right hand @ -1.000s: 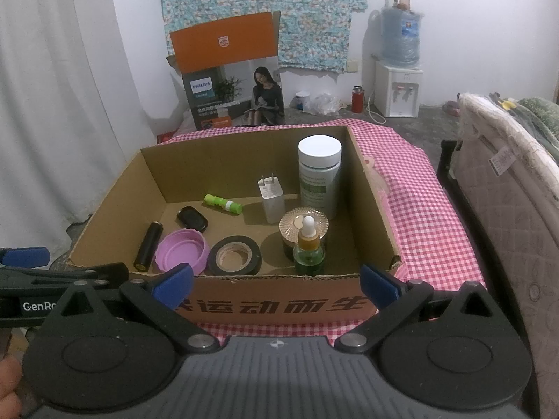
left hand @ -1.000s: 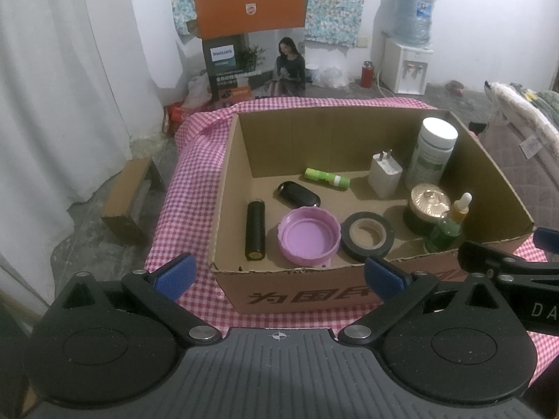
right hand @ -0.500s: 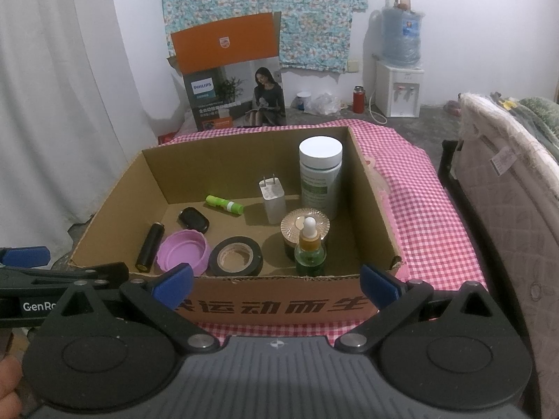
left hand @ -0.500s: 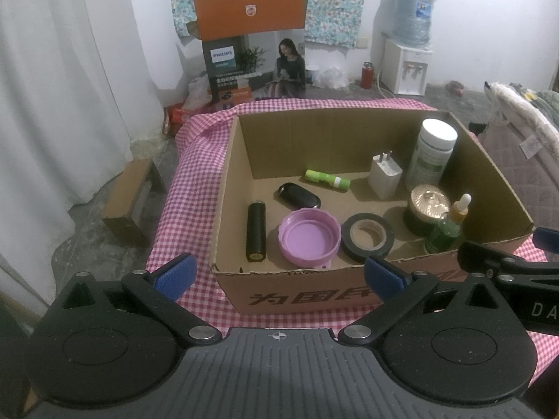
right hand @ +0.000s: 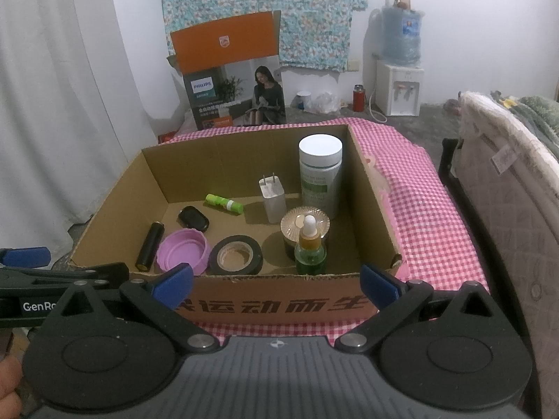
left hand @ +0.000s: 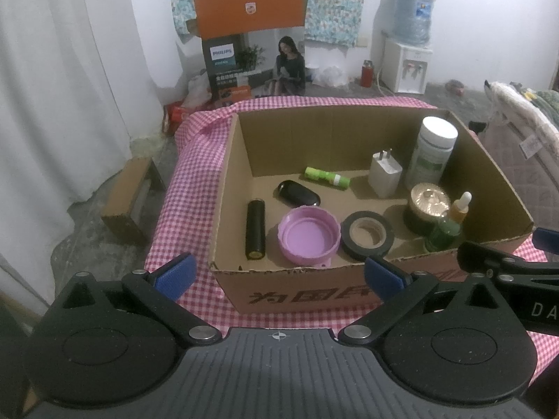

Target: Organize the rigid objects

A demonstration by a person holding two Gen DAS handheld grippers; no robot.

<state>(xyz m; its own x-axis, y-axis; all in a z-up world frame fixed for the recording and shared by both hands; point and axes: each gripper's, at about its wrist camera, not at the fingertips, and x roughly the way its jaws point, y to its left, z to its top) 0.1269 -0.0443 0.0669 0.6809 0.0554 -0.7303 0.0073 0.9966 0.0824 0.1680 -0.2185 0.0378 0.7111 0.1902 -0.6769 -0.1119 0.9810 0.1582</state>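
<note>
An open cardboard box (left hand: 227, 181) (right hand: 374, 209) sits on a pink checked cloth. Inside lie a black cylinder (left hand: 255, 229) (right hand: 150, 245), a purple lid (left hand: 309, 234) (right hand: 182, 254), a black tape roll (left hand: 367, 234) (right hand: 238, 255), a black oval case (left hand: 298, 192), a green tube (left hand: 326, 178) (right hand: 223, 204), a white charger (left hand: 384, 174) (right hand: 272, 196), a white-capped bottle (left hand: 433, 153) (right hand: 320, 174), a gold-lidded jar (left hand: 428, 202) and a green dropper bottle (left hand: 450, 225) (right hand: 310, 246). My left gripper (left hand: 279, 276) and right gripper (right hand: 276, 281) hover open before the box's near wall, holding nothing.
The pink checked cloth (right hand: 429, 209) covers the table under the box. A printed orange carton (left hand: 251, 45) stands on the floor behind, with a water dispenser (right hand: 400, 66) at the back right. A quilted bed edge (right hand: 517, 188) runs along the right. A white curtain hangs on the left.
</note>
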